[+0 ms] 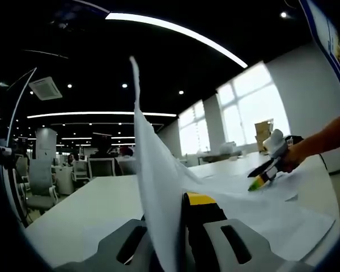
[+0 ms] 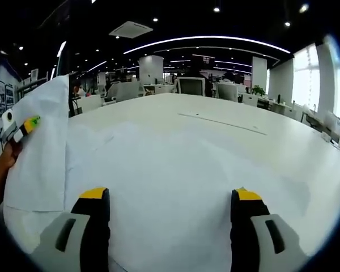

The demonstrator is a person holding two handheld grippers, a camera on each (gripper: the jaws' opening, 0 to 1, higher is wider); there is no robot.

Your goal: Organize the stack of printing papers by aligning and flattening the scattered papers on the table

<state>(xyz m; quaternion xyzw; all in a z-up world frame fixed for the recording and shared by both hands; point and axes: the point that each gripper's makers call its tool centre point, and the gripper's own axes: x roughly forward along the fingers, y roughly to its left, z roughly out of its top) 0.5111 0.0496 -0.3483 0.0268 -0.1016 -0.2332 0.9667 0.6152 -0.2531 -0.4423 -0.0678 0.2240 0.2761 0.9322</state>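
Sheet [image 1: 158, 187] of thin white paper, pinched by left gripper [image 1: 178, 238].

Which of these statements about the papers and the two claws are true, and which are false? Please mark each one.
1. The left claw is shut on a sheet of paper that stands up from the table. True.
2. The right claw is shut on a sheet. False: its jaws stand wide apart, with flat papers between them.
3. The papers lie on a white table. True.
4. The raised sheet is dark blue. False: it is white.
5. In the left gripper view, the right claw is near the papers on the table. True.
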